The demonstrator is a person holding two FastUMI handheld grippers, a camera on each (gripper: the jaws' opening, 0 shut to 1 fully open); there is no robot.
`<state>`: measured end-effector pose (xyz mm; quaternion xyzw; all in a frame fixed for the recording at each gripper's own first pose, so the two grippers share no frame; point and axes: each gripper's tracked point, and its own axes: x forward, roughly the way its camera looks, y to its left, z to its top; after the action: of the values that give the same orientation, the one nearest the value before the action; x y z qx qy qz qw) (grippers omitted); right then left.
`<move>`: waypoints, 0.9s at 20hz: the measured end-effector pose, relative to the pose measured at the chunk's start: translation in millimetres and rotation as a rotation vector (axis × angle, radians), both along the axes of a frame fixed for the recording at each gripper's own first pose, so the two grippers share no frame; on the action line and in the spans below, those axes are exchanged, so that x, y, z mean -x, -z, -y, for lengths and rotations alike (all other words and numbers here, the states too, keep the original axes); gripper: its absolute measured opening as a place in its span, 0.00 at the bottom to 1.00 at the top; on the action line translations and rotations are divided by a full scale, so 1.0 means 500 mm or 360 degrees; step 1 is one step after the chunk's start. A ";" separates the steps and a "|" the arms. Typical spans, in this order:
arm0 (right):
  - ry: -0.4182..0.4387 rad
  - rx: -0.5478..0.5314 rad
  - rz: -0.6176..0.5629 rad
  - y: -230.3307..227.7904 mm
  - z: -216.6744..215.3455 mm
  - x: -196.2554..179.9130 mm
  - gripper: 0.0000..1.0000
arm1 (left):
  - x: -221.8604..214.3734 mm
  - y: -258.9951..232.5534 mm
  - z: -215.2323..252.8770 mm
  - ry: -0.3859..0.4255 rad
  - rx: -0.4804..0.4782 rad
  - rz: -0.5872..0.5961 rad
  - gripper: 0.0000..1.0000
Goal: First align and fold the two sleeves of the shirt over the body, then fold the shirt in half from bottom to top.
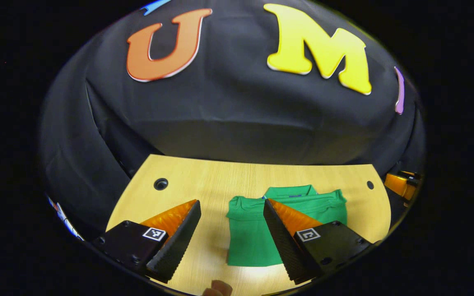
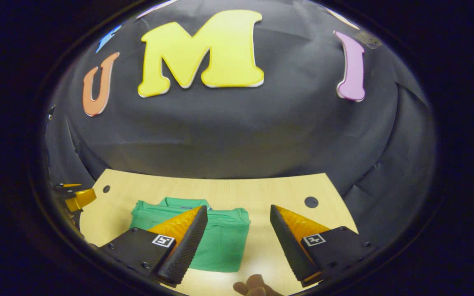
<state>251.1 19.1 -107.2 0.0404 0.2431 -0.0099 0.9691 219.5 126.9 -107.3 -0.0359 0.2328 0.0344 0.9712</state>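
A green shirt (image 1: 253, 230) lies folded into a compact rectangle on the wooden table (image 1: 204, 181), collar at the far end. In the left gripper view my left gripper (image 1: 232, 204) is open above the table, its right finger over the shirt's middle, its left finger over bare wood. In the right gripper view the same shirt (image 2: 220, 242) sits low and left, and my right gripper (image 2: 239, 210) is open, its left finger over the shirt and its right finger over bare table. Neither gripper holds anything. The other gripper shows at the edge of each view (image 1: 401, 184) (image 2: 78, 197).
The table has round cable holes near its far corners (image 1: 161, 183) (image 2: 311, 202). Black cloth walls the booth behind and beside the table. Fingertips of a hand (image 1: 217, 288) (image 2: 253, 285) show at the bottom of each view.
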 end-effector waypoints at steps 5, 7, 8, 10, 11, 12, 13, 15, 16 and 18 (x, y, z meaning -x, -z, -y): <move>0.0022 0.0044 0.0167 -0.119 0.019 0.172 0.94 | 0.164 -0.146 0.004 0.0008 -0.0023 0.0199 0.99; 0.0017 0.0038 0.0205 -0.146 0.015 0.248 0.99 | 0.220 -0.189 0.020 0.0025 0.0010 0.0280 0.98; 0.0009 0.0029 0.0220 -0.158 0.008 0.282 0.96 | 0.250 -0.200 0.017 0.0015 0.0014 0.0304 0.98; 0.0018 0.0026 0.0306 -0.188 0.007 0.341 0.96 | 0.303 -0.220 0.026 0.0002 0.0041 0.0357 0.99; 0.0006 0.0045 0.0355 -0.201 0.004 0.370 0.94 | 0.329 -0.225 0.030 -0.0003 0.0057 0.0374 0.98; 0.0010 0.0075 0.0401 -0.215 0.007 0.397 0.96 | 0.355 -0.225 0.042 -0.0013 0.0069 0.0375 0.98; 0.0011 0.0098 0.0447 -0.226 0.010 0.422 0.95 | 0.381 -0.222 0.046 -0.0023 0.0070 0.0378 0.98; 0.0023 0.0102 0.0511 -0.240 0.011 0.469 0.96 | 0.421 -0.221 0.047 -0.0033 0.0057 0.0389 0.99; 0.0022 0.0092 0.0531 -0.242 0.009 0.492 0.96 | 0.442 -0.220 0.050 -0.0028 0.0056 0.0377 0.98; 0.0012 0.0105 0.0546 -0.233 0.006 0.527 0.96 | 0.472 -0.233 0.046 -0.0033 0.0017 0.0406 0.99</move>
<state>-12.4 16.2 9.3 0.0105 0.0735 -0.0147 0.9971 -16.4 104.0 9.2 -0.0474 0.1072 0.0385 0.9924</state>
